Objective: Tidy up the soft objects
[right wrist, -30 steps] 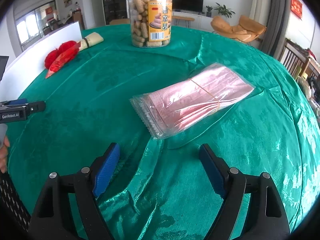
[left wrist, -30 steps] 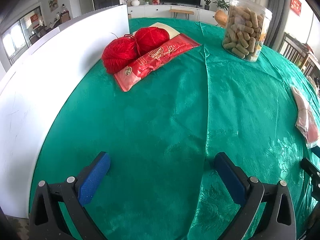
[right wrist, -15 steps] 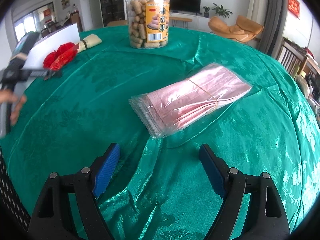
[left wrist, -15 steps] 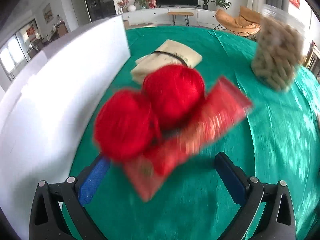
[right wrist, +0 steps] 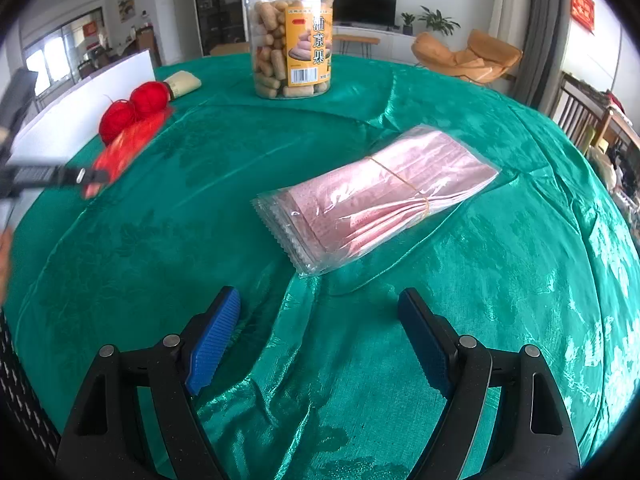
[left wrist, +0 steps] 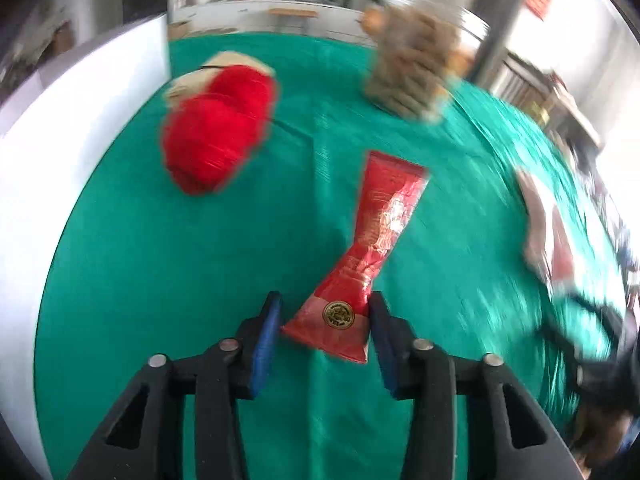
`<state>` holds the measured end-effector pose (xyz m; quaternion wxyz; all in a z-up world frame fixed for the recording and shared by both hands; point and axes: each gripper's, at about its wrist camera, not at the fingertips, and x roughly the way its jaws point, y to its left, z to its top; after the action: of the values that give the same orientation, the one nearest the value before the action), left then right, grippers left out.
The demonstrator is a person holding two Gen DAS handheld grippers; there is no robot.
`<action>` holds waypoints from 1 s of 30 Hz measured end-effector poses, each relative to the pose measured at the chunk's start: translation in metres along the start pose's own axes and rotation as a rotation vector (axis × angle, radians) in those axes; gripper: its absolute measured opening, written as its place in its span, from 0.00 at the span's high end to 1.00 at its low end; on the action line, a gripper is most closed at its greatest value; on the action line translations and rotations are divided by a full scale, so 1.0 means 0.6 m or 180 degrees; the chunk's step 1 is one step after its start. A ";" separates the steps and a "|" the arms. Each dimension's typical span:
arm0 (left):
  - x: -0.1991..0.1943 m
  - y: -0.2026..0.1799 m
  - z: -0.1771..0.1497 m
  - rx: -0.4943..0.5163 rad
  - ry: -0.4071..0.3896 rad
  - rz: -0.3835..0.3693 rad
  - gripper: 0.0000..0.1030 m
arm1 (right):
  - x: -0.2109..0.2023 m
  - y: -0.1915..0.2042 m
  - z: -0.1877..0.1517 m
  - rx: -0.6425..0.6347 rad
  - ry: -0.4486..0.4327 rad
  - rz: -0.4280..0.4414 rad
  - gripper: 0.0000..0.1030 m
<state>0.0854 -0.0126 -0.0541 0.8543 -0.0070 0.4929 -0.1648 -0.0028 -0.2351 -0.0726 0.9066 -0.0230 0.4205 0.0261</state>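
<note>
My left gripper is shut on the near end of a red foil packet, holding it above the green tablecloth; it appears blurred in the right wrist view. Two red yarn balls lie by the white board, also in the right wrist view. My right gripper is open and empty, just short of a clear bag of pink sheets.
A clear jar of biscuits stands at the far side of the table. A beige roll lies behind the yarn. A white board lines the left edge. The green cloth is wrinkled near my right gripper.
My left gripper went to the yarn and packet, closed on the red packet and pulled it away from the yarn balls. My right gripper stayed put.
</note>
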 end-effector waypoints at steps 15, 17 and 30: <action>0.027 -0.037 -0.025 0.0210 -0.0203 0.0433 0.00 | -0.001 -0.001 -0.001 0.0024 -0.0009 -0.0033 0.19; 0.027 -0.038 -0.025 0.0212 -0.0210 0.0443 0.00 | -0.001 -0.001 0.000 0.0023 -0.0007 -0.0033 0.19; 0.026 -0.038 -0.023 0.0210 -0.0213 0.0444 0.00 | -0.001 -0.001 0.000 0.0023 -0.0005 -0.0031 0.19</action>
<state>0.0749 -0.0366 -0.0703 0.8795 0.0500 0.4576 -0.1207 -0.0035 -0.2359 -0.0720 0.9071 -0.0216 0.4198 0.0202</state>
